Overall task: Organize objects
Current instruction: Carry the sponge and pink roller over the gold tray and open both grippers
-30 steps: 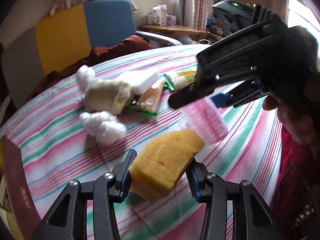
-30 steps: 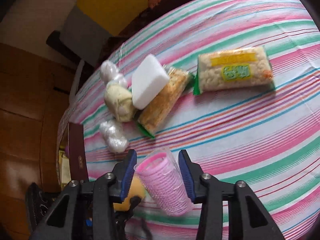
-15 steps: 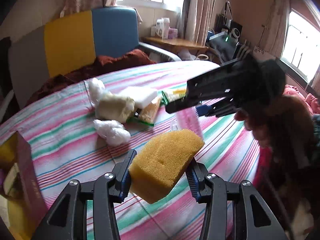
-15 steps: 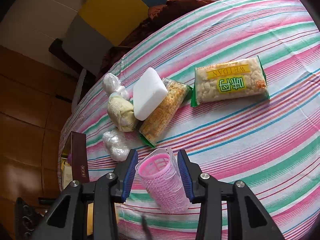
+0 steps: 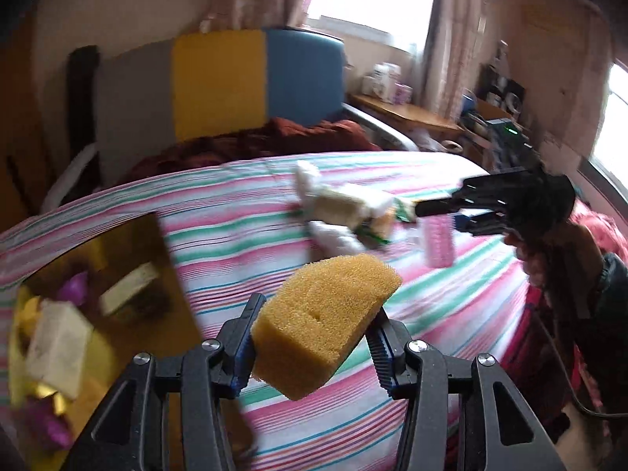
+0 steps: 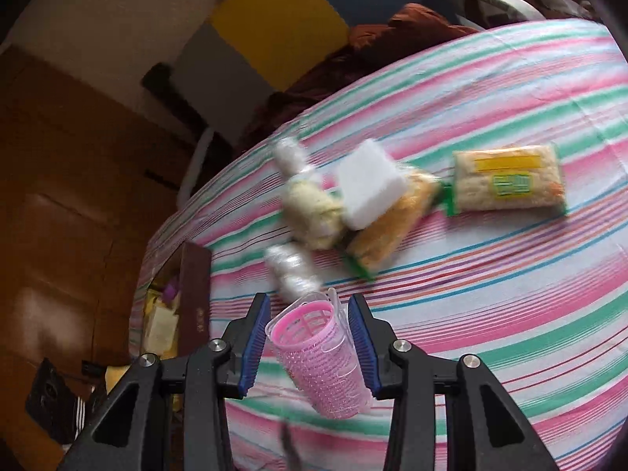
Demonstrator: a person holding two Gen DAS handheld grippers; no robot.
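Observation:
My left gripper (image 5: 318,310) holds a yellow sponge (image 5: 322,314) in the air above the striped tablecloth (image 5: 243,212); its jaws are opening, with the sponge still pressed between the pads. An open box (image 5: 129,243) with a gold inside lies below and to the left of it. My right gripper (image 6: 309,306) is shut on a pink hair roller (image 6: 318,361) in a clear sleeve, lifted off the cloth. The left wrist view shows that gripper (image 5: 443,216) and roller (image 5: 437,241) at the right.
A cluster lies mid-table: a white foam block (image 6: 369,184) on a snack packet (image 6: 392,223), a cream wrapped lump (image 6: 310,208) and white wrapped balls (image 6: 290,271). A yellow-labelled packet (image 6: 510,180) lies to the right. The box's maroon wall (image 6: 196,294) stands at the table's left edge. A person's hand (image 5: 549,251) holds the right gripper.
The left gripper has risen and swung left with the sponge, bringing the open box into view. The right gripper has lifted a little with the roller.

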